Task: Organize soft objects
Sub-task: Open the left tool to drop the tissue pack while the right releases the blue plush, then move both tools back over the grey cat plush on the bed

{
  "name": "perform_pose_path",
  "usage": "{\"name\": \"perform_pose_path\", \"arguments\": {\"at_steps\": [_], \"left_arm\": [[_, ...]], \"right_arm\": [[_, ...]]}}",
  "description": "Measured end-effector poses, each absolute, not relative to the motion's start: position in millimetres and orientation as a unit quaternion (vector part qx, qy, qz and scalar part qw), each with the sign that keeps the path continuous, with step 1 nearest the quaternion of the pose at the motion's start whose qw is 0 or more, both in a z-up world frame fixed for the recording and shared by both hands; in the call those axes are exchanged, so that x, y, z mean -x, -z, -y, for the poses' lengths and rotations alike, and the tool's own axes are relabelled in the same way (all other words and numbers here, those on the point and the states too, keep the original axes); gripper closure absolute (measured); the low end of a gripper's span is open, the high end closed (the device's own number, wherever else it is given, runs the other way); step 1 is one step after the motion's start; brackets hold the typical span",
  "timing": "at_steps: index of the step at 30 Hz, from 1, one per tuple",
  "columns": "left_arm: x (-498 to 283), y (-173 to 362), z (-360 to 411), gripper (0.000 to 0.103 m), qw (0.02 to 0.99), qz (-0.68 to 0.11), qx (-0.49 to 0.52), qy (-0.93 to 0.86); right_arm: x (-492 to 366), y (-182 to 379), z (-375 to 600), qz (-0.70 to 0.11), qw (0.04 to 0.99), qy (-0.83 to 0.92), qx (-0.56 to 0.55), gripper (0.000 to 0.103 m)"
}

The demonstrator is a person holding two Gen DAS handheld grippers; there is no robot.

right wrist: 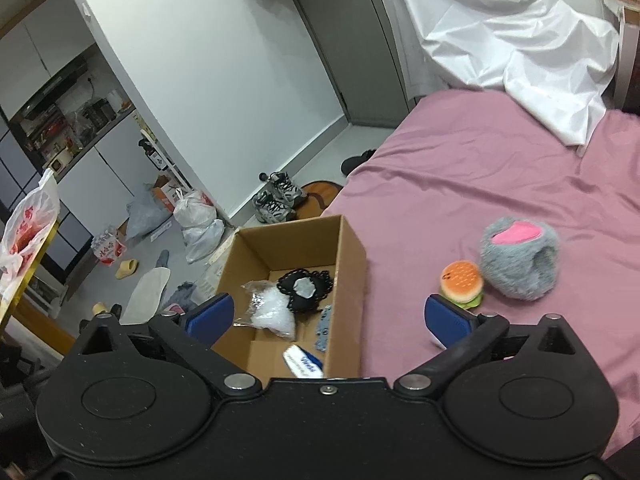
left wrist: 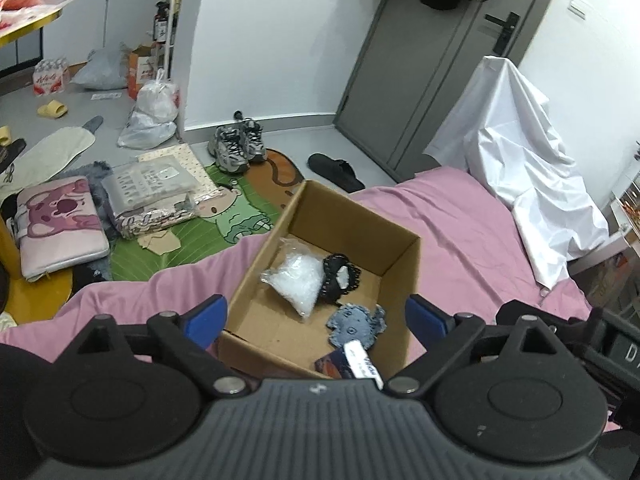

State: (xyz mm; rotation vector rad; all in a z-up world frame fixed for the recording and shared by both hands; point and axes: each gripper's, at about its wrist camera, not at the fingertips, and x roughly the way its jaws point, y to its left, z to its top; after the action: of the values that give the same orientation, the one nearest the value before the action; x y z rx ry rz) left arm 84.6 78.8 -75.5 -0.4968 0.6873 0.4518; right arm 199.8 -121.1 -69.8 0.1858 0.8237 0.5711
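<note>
An open cardboard box (left wrist: 400,256) (right wrist: 352,256) sits on the pink bed. Inside lie a clear bag of white filling (left wrist: 298,276) (right wrist: 272,312), a black lacy piece (left wrist: 340,276) (right wrist: 306,286), a blue denim patch (left wrist: 356,324) (right wrist: 323,328) and a tissue pack (left wrist: 362,362) (right wrist: 304,362). A grey furry toy with a pink patch (right wrist: 520,260) and a small plush burger (right wrist: 462,282) lie on the bed to the box's right. My left gripper (left wrist: 316,316) is open and empty above the box's near edge. My right gripper (right wrist: 330,316) is open and empty, its right finger just short of the burger.
A white sheet (left wrist: 520,168) (right wrist: 520,40) drapes over something at the bed's far side. The floor to the left holds sneakers (left wrist: 238,146), plastic bags (left wrist: 154,114), a pink pouch (left wrist: 60,224), folded packages (left wrist: 150,192) and a green mat (left wrist: 224,216). A grey door (left wrist: 424,60) stands behind.
</note>
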Motion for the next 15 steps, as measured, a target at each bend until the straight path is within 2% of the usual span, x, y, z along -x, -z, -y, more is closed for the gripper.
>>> {"name": "perform_pose_path", "arguments": {"at_steps": [15], "left_arm": [[-94,66,-39,0.008,0.892,-0.341,0.223,-0.194]], "right_arm": [[-213,76,178,-0.395,0.875,-0.259,-0.107,0.0]]}}
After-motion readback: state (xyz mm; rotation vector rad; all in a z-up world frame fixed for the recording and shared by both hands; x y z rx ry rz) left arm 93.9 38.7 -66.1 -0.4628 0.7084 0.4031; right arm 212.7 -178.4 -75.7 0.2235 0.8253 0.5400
